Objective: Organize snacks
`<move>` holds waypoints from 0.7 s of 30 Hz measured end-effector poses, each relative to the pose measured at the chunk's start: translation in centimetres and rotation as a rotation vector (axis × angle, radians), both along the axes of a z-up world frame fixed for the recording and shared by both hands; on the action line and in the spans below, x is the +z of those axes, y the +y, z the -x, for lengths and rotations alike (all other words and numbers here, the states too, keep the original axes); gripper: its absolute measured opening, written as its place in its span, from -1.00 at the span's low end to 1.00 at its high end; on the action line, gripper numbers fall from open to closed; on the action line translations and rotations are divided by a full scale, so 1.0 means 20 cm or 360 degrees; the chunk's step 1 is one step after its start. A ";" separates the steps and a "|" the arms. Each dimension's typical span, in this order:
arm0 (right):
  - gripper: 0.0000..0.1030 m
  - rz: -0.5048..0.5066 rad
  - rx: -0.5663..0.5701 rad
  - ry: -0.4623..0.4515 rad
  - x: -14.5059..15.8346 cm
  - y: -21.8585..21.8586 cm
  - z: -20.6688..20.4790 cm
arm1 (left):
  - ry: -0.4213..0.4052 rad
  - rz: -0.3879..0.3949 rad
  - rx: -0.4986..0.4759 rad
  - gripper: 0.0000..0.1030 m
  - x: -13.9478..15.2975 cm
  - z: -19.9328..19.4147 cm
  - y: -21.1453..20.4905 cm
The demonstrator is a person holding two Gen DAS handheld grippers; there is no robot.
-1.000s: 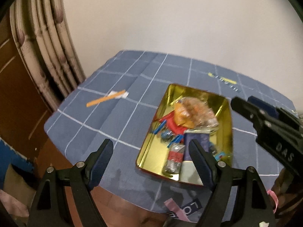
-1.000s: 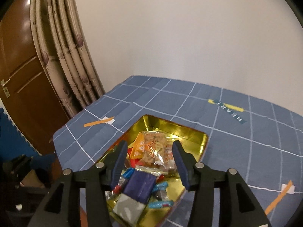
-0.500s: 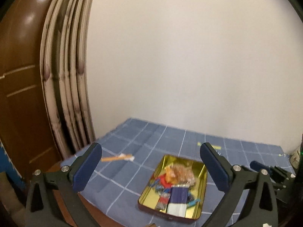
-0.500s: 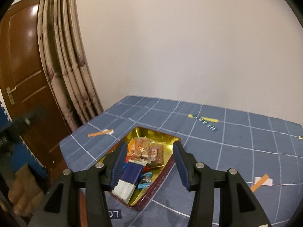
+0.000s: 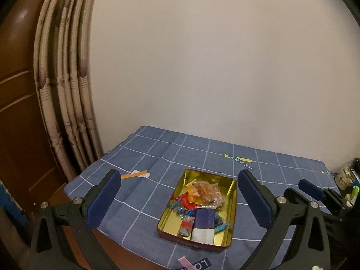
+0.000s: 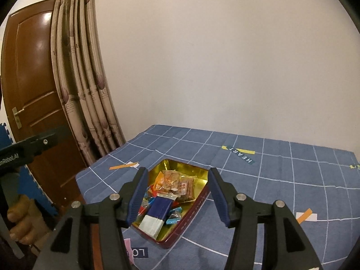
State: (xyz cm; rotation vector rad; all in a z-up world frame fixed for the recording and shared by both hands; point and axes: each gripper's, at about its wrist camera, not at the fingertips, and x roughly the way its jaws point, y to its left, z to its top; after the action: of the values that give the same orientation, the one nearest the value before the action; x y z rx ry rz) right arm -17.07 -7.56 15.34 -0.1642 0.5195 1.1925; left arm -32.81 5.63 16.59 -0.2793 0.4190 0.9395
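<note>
A gold-lined tin (image 5: 231, 196) with a dark red outside (image 6: 198, 205) sits on the blue checked tablecloth near the table's front edge. It holds several snacks: a purple and white packet (image 5: 203, 222) (image 6: 157, 213), a clear bag of biscuits (image 5: 205, 191) (image 6: 176, 183), and small blue and red wrapped candies (image 5: 184, 209). My left gripper (image 5: 177, 199) is open and empty, held back and above the tin. My right gripper (image 6: 178, 194) is open and empty, also back from the tin; it shows at the right of the left wrist view (image 5: 315, 191).
Orange tape strips lie on the cloth (image 5: 135, 175) (image 6: 304, 216). A printed "HEART" label (image 6: 241, 151) lies at the back. Curtains (image 6: 85, 90) and a wooden door (image 6: 33, 78) stand left. Small items (image 5: 345, 178) sit at the far right.
Both grippers have drawn back and up from the tin, which now looks smaller and farther. The left gripper's jaws have spread wider. The snacks in the tin have not moved.
</note>
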 end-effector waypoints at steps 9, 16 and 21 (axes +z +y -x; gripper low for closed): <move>0.29 0.0012 -0.0028 -0.0129 -0.02 0.01 0.11 | 0.0061 0.0104 0.0030 1.00 -0.14 -0.01 0.04; 0.37 0.0022 -0.0038 -0.0176 -0.03 0.02 0.15 | 0.0107 0.0178 0.0041 1.00 -0.23 -0.03 0.07; 0.38 0.0043 -0.0016 -0.0154 -0.05 0.03 0.15 | 0.0133 0.0194 0.0049 1.00 -0.27 -0.03 0.09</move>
State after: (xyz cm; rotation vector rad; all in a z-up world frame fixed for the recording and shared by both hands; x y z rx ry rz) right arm -20.13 -6.92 14.25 -0.2411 0.4513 1.1621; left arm -32.16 7.53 11.22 -0.3593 0.5510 0.9595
